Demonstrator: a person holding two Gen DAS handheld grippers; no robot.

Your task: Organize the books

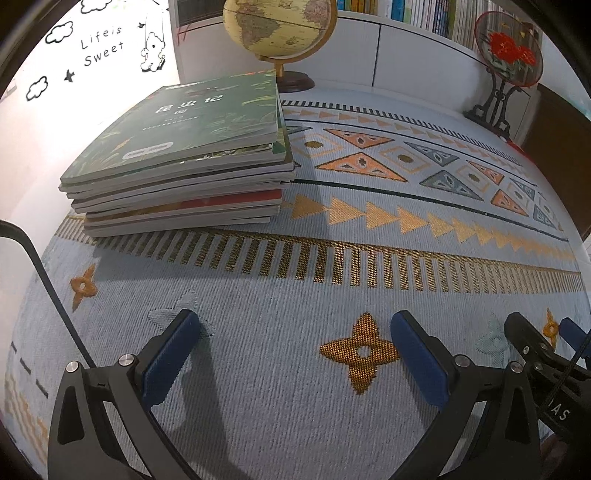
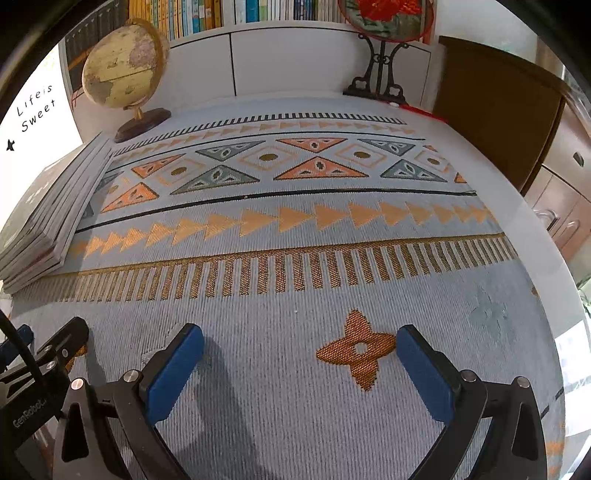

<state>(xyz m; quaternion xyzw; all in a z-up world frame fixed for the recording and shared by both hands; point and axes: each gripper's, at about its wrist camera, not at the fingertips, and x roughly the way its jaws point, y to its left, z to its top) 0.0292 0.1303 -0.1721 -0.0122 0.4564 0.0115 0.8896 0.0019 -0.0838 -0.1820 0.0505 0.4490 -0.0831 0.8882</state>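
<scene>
A stack of several books (image 1: 181, 158) with a dark green cover on top lies flat at the far left of the patterned tablecloth (image 1: 332, 280). It also shows at the left edge of the right wrist view (image 2: 48, 221). My left gripper (image 1: 295, 325) is open and empty, low over the cloth, in front of and to the right of the stack. My right gripper (image 2: 299, 339) is open and empty over the cloth, to the right of the left one. The right gripper's fingers (image 1: 524, 339) show at the right edge of the left wrist view.
A globe (image 1: 280, 33) on a wooden stand sits behind the stack. A round red-flower fan on a black stand (image 1: 506, 62) stands at the back right. A white cabinet with shelved books (image 2: 258, 11) runs behind the table. A brown cabinet (image 2: 491, 110) is at right.
</scene>
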